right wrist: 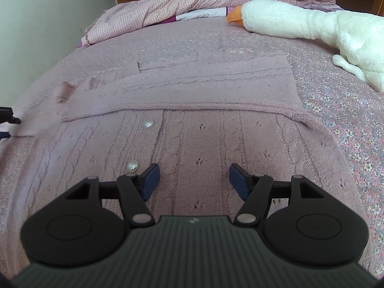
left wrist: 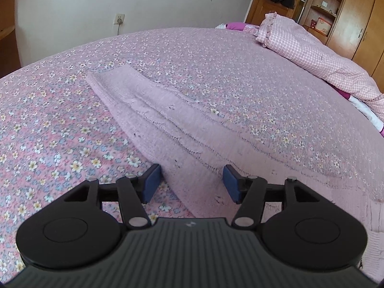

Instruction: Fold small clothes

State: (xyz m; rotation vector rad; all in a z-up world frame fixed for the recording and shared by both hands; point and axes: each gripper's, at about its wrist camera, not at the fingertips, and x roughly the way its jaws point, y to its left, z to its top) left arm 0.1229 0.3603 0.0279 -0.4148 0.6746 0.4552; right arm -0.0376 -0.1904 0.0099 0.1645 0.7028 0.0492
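**One sleeve across the chest, the other still out**

Starting at the left: the left gripper (left wrist: 190, 181) hangs low over the bed with its blue pads (left wrist: 151, 182) standing well apart and nothing between them. Straight ahead of it, running away and to its left, lies one sleeve (left wrist: 153, 110) of the pink knitted cardigan (right wrist: 192, 134), stretched out flat on the flowered bedspread (left wrist: 60, 124). The near end of that sleeve passes between the open fingers, but they are not closed on it. To this gripper's right the knit widens into the body of the garment. Judged from this, the left sleeve has not yet been folded in.

Moving right: the right gripper (right wrist: 194, 181) hovers just above the cardigan's front panel, its jaws also wide and empty. Two pearl buttons (right wrist: 132, 165) sit just ahead and to its left. Further ahead, the other sleeve (right wrist: 204, 88) lies across the chest, so that fold looks done. Beyond it and to the right rests a white plush goose (right wrist: 300, 24); a checked quilt (right wrist: 168, 4) is bunched at the far edge.

My estimate: the task is early to midway. Left to do are the remaining sleeve and then folding the body over itself.
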